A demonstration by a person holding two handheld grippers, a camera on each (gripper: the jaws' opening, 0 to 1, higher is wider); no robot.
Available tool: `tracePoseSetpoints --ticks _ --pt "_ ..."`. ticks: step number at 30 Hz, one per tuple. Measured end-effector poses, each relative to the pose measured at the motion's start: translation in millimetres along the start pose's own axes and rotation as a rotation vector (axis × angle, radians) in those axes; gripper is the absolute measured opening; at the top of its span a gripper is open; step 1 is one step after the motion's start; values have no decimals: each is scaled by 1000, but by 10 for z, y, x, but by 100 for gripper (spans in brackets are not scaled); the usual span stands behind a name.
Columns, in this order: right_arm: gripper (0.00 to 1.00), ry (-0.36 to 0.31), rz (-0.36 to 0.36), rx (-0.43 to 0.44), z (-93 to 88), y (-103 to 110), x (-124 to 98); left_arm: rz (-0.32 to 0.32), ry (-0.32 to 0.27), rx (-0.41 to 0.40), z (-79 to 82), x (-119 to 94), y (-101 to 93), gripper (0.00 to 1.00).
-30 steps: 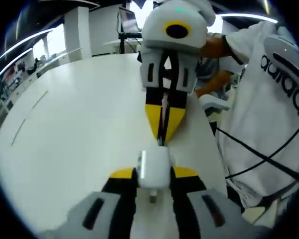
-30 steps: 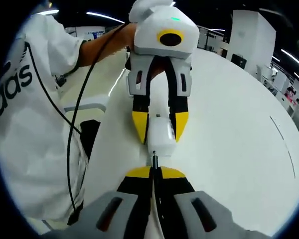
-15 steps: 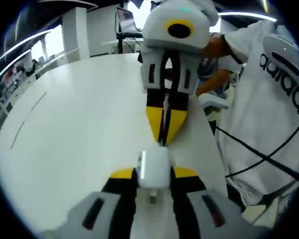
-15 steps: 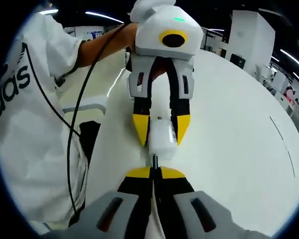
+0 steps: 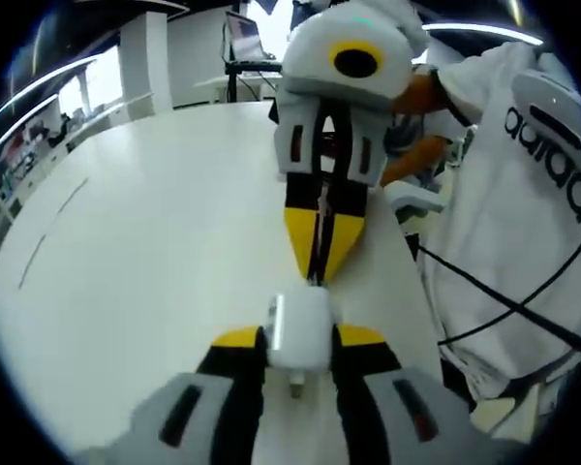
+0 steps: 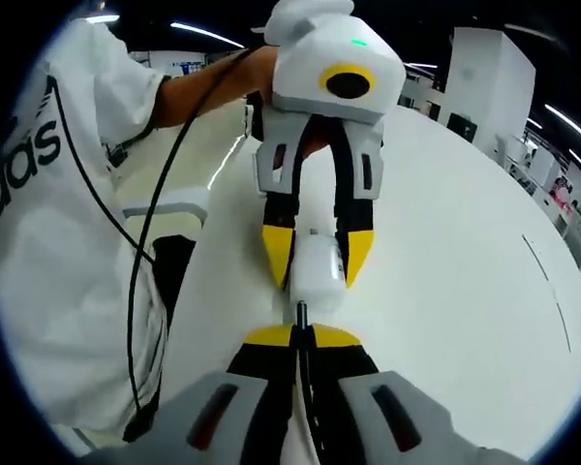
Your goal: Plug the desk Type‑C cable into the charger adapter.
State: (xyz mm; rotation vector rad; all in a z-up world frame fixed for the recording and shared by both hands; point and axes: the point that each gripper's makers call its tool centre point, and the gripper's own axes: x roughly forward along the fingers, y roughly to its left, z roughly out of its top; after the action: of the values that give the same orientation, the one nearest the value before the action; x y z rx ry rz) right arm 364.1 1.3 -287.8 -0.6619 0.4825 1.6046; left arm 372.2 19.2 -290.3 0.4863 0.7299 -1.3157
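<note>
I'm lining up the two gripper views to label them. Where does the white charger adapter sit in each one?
Left gripper view: the charger adapter sits low at centre, clamped between the left gripper's own yellow-tipped jaws.
Right gripper view: the charger adapter is near the middle, held between the jaws of the left gripper facing the camera.
Shared landmark: the white table beneath both.

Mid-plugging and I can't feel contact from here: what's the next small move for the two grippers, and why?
Probably ease the right gripper straight forward. It is shut on the cable, whose plug tip sits right at the near face of the charger, lined up with it. The left gripper clamps the charger steady above the white table. Whether the plug has already entered the port, I can't tell.
</note>
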Motion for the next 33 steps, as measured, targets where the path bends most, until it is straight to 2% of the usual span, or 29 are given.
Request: tracePoseSetpoints --ticks 3,7,9,14,18,21,24,33 --pt "4 -55 6 -12 -12 4 0 -1 -13 10 10 -16 -4 27" --pt "6 -68 16 12 -93 9 38 -3 -25 16 29 -71 4 27" --pt "3 -103 16 33 -70 -30 21 -14 -29 23 22 -83 23 26" --pt "2 -115 34 69 -69 -63 9 -36 -40 25 15 -97 89 25" --pt "1 -101 34 123 -64 -95 4 -28 -42 -1 17 -97 125 25" --pt "0 -83 20 130 -62 -165 1 -17 -44 -18 16 -91 127 24" --pt "0 -70 7 163 -52 -98 3 -7 -44 -33 12 -91 162 24" --pt "0 -38 -4 201 -46 -67 10 -12 -41 -64 35 -9 68 25"
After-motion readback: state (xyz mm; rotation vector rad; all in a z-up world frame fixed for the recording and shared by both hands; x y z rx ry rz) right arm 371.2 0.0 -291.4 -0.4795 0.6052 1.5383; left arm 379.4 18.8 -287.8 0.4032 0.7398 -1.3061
